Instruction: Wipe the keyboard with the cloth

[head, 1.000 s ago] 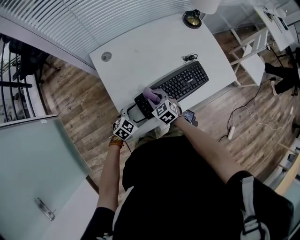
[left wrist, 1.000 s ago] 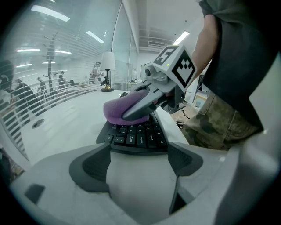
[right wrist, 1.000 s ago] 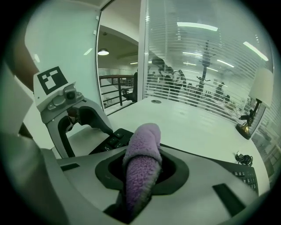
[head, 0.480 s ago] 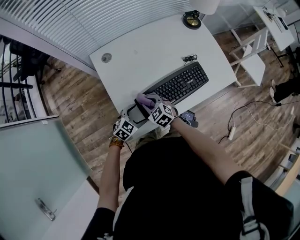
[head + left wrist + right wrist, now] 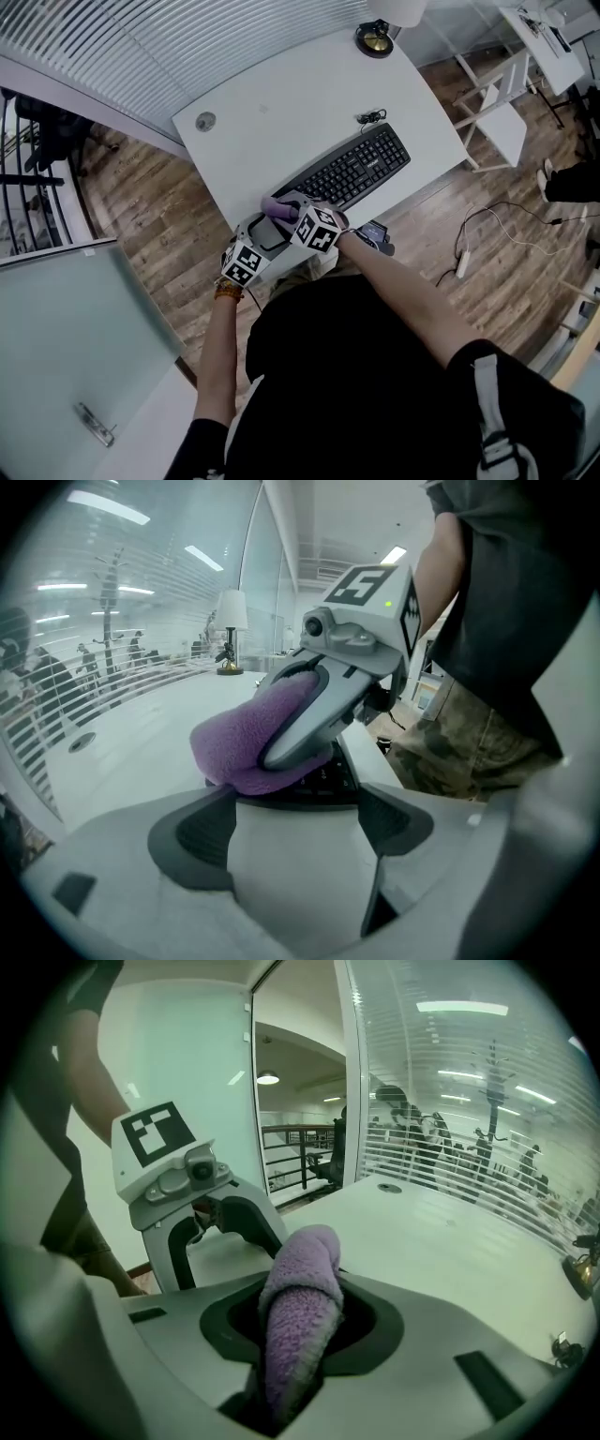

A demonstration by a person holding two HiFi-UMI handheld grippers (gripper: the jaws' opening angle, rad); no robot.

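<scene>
The purple fleecy cloth (image 5: 302, 1283) is bunched into a thick roll and clamped between the 2 jaws of the right gripper (image 5: 298, 1330). The jaws are closed tight on it, and its rounded free end sticks out past the jaw tips. In the left gripper view that end presses down on the left end of the black computer keyboard (image 5: 352, 169), covering the last keys there. The keyboard lies slanted across the near part of the white rectangular desk (image 5: 281, 103). Its left end is close to the desk's near edge, and its thin black cable (image 5: 371, 117) is bundled just behind its far right end.

The left gripper (image 5: 298, 829) is just beside the right one, at the keyboard's left end. Its 2 jaws are spread wide and hold nothing. Beyond the gap between them lie the keyboard's edge and the cloth. In the head view the 2 grippers sit close together over the desk's near edge.

Farther out on the desk, a round grey grommet (image 5: 205, 122) is set near the far left corner. A lamp with a round dark base (image 5: 375, 39) stands at the far right corner. A wood-plank floor (image 5: 178, 216) surrounds the desk, with a white chair (image 5: 502, 122) to its right. A glass wall with horizontal stripes (image 5: 216, 33) runs behind it.
</scene>
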